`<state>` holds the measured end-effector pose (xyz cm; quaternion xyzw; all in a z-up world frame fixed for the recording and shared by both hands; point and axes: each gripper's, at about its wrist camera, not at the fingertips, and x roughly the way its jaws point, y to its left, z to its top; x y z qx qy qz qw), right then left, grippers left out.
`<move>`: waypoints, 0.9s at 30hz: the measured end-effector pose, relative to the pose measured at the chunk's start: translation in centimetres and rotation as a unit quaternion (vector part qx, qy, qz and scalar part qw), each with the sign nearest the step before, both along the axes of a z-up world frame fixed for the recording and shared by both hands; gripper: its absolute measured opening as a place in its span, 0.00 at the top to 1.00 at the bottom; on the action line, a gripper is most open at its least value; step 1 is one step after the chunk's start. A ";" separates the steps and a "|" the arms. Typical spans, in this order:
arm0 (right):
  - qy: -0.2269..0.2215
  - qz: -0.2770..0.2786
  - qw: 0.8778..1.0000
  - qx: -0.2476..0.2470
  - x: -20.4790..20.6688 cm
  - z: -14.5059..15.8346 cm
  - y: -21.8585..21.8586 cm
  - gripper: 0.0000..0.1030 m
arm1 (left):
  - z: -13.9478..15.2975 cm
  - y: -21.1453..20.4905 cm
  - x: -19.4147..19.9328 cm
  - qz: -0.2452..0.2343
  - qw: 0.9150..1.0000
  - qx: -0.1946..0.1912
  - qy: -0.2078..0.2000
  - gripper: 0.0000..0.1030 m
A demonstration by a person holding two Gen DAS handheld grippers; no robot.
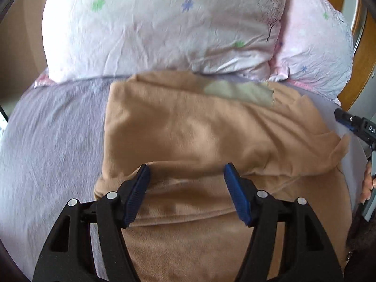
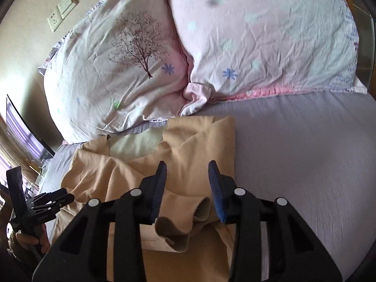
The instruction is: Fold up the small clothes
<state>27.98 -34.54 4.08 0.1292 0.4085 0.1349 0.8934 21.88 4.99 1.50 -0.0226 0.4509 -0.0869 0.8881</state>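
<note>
Left claw (image 1: 185,171) released above tan garment (image 1: 188,129), right claw (image 2: 188,171) released over its cuff (image 2: 178,225), pillows (image 2: 117,70) crowding beyond

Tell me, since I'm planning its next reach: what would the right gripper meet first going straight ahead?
Probably the tan garment lying under and ahead of the open right gripper; beyond it, the pillows. Depth is uncertain.

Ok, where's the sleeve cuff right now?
In the right wrist view, the cuff lies between the right gripper's open fingers, on the tan garment.
</note>
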 end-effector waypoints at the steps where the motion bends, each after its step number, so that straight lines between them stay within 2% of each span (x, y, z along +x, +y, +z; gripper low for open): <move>1: 0.004 0.005 1.000 -0.017 0.1 -0.2 0.4 0.63 | -0.1 0.1 0.0 0.001 1.000 0.001 0.001 0.35; 4: 0.026 0.029 0.996 -0.085 0.3 -1.9 1.8 0.68 | -0.1 -0.1 -0.7 -0.006 1.000 0.009 -0.011 0.35; 6: 0.056 0.043 0.988 -0.140 0.1 -3.3 2.8 0.73 | 0.6 0.3 -1.2 -0.016 0.999 -0.020 -0.019 0.35; 9: 0.036 0.062 0.980 -0.187 -1.6 -3.5 3.5 0.73 | 2.3 1.1 -2.0 -0.021 0.997 -0.053 -0.060 0.35; 12: 0.034 0.058 0.981 -0.180 -1.9 -3.5 3.2 0.73 | 3.5 1.7 -1.9 -0.008 0.994 -0.058 -0.095 0.31; 14: 0.040 0.064 0.981 -0.181 -1.8 -3.8 3.0 0.74 | 3.1 1.9 -1.1 0.001 0.995 -0.052 -0.083 0.31; 16: 0.034 0.078 0.977 -0.196 -2.2 -3.8 3.4 0.96 | 1.8 2.0 -0.2 0.010 0.997 -0.047 -0.054 0.31; 19: 0.015 0.085 0.978 -0.189 -2.9 -3.0 3.4 0.97 | 0.1 2.2 0.0 0.016 0.998 -0.048 -0.027 0.31; 21: -0.009 0.062 0.981 -0.186 -2.6 -1.8 2.9 0.97 | -0.2 2.1 0.0 0.017 0.999 -0.042 -0.028 0.31; 25: -0.032 0.024 0.985 -0.170 0.2 -0.3 2.0 0.97 | -0.3 1.9 0.0 0.016 0.999 -0.036 -0.029 0.31; 27: -0.024 0.016 0.984 -0.174 2.1 -0.9 2.2 0.97 | -0.4 1.9 0.0 0.016 0.999 -0.034 -0.032 0.31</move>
